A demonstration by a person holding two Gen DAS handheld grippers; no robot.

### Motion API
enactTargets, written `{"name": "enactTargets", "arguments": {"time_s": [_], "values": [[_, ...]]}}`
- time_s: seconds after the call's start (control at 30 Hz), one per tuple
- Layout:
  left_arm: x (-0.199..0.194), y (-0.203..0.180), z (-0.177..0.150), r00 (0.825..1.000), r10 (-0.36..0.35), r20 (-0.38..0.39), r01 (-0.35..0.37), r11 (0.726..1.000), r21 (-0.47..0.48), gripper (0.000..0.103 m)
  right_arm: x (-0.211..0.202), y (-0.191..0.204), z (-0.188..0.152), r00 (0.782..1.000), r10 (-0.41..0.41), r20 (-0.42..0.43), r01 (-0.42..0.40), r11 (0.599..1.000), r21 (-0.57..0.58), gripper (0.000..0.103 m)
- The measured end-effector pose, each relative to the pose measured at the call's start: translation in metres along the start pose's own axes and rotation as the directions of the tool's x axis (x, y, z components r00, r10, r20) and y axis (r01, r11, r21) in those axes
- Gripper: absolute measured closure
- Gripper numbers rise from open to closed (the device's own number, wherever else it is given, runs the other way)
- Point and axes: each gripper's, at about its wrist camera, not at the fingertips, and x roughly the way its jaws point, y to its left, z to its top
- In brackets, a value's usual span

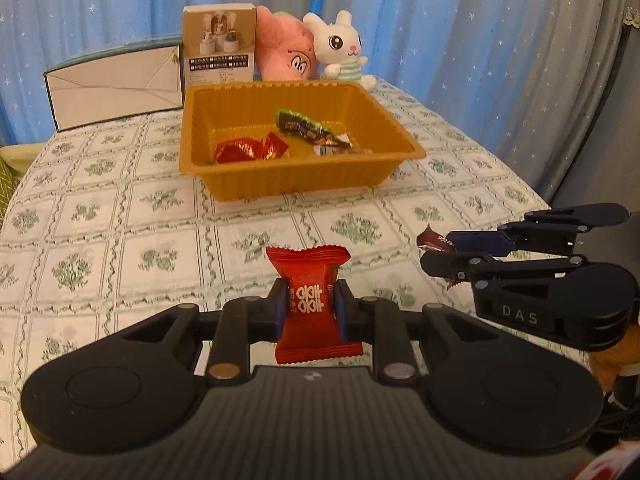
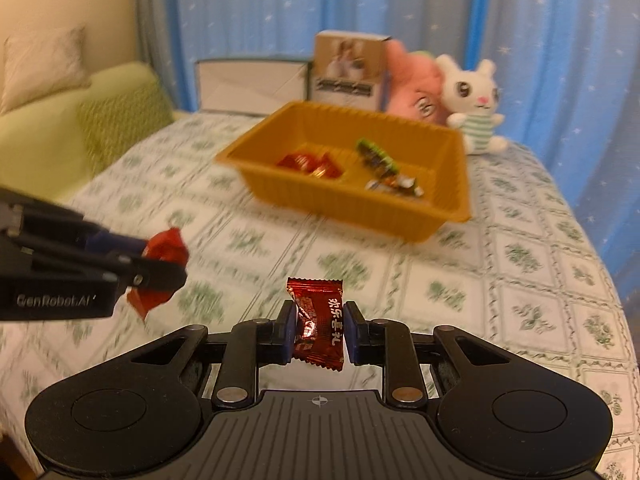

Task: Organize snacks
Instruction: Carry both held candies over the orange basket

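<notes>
Left wrist view: left gripper point(image 1: 310, 314) pinches a bright red candy point(image 1: 311, 300), right gripper point(image 2: 318, 330) clamps a dark red candy point(image 2: 318, 322). Both hover above the tablecloth point(image 1: 120, 216), short of the orange tray point(image 1: 208, 184), probably for sorting by wrapper colour.

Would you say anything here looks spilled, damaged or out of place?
Nothing stands out. The orange tray sits flat on the tablecloth with its sweets inside, and the left gripper and right gripper each pinch a wrapped candy cleanly.
</notes>
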Motion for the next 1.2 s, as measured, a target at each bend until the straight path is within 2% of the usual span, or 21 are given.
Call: {"name": "enactTargets", "arguments": {"time_s": [0.13,0.47,1.2], "values": [[-0.003,-0.003,0.018,0.999,0.014,0.029,-0.014,1.0,0.006,0.081,-0.003,-0.013,0.013,1.0,-0.012,0.017,0.011,0.997,0.076,0.078],[0.002,-0.008,0.052,0.998,0.018,0.066,-0.02,0.999,0.025,0.081,-0.005,-0.025,0.037,0.997,-0.035,0.065,0.025,0.989,0.148,0.078],[0.028,0.006,0.084,0.997,0.013,0.079,-0.015,1.0,0.025,0.081,0.007,-0.056,0.078,0.988,-0.102,0.119,0.068,0.962,0.264,0.078]]}}
